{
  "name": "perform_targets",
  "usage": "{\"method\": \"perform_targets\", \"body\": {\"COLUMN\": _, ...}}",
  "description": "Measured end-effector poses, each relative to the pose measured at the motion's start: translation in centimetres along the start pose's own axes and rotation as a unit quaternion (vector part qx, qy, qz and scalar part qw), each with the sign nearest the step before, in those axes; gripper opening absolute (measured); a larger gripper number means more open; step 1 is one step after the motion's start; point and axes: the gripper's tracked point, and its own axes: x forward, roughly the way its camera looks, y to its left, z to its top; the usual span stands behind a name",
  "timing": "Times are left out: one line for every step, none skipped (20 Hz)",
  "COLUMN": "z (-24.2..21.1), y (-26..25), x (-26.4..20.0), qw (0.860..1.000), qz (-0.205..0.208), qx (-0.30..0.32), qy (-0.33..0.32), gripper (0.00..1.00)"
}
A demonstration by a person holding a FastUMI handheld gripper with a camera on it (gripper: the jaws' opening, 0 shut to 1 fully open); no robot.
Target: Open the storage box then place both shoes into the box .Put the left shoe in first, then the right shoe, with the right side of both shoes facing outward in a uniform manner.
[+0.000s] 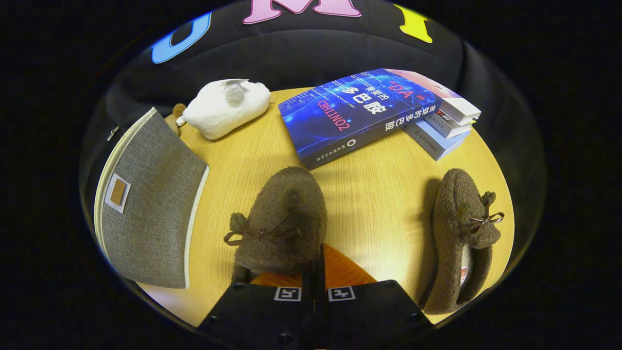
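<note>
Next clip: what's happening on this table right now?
A handheld gripper has its tongs closed together on the near brown fuzzy shoe, apparently pinching its heel edge. The second brown shoe lies apart to the side on the wooden table. The grey fabric storage box sits on the other side, its lid closed. Beyond are a white plush toy and a stack of books.

Gripper (pixel 315 262) fingers closed on brown shoe (pixel 284 218); 2nd shoe (pixel 459 233) beside.

One shoe (pixel 284 218) lies between storage box (pixel 146 204) and other shoe (pixel 461 238); books (pixel 359 114) behind.
</note>
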Motion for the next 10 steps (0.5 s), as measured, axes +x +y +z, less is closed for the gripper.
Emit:
{"method": "perform_targets", "body": {"z": 0.0, "y": 0.0, "x": 0.1, "qw": 1.000, "qz": 0.002, "qx": 0.009, "qy": 0.005, "gripper": 0.05}}
{"method": "perform_targets", "body": {"z": 0.0, "y": -0.2, "x": -0.1, "qw": 1.000, "qz": 0.004, "qx": 0.020, "qy": 0.010, "gripper": 0.05}}
{"method": "perform_targets", "body": {"z": 0.3, "y": -0.1, "x": -0.5, "qw": 1.000, "qz": 0.005, "qx": 0.030, "qy": 0.008, "gripper": 0.05}}
{"method": "perform_targets", "body": {"z": 0.8, "y": -0.1, "x": -1.0, "qw": 0.999, "qz": 0.009, "qx": 0.033, "qy": 0.003, "gripper": 0.05}}
{"method": "perform_targets", "body": {"z": 1.3, "y": 0.1, "x": -1.7, "qw": 0.999, "qz": 0.012, "qx": 0.032, "qy": -0.003, "gripper": 0.05}}
{"method": "perform_targets", "body": {"z": 1.8, "y": 0.3, "x": -2.5, "qw": 0.999, "qz": 0.016, "qx": 0.030, "qy": -0.011, "gripper": 0.05}}
{"method": "perform_targets", "body": {"z": 2.5, "y": 0.5, "x": -3.4, "qw": 0.999, "qz": 0.019, "qx": 0.032, "qy": -0.020, "gripper": 0.05}}
{"method": "perform_targets", "body": {"z": 3.0, "y": 0.9, "x": -4.3, "qw": 0.999, "qz": 0.024, "qx": 0.035, "qy": -0.027, "gripper": 0.05}}
{"method": "perform_targets", "body": {"z": 3.7, "y": 1.4, "x": -5.5, "qw": 0.998, "qz": 0.029, "qx": 0.039, "qy": -0.033, "gripper": 0.05}}
{"method": "perform_targets", "body": {"z": 4.4, "y": 2.0, "x": -6.8, "qw": 0.998, "qz": 0.037, "qx": 0.038, "qy": -0.041, "gripper": 0.05}}
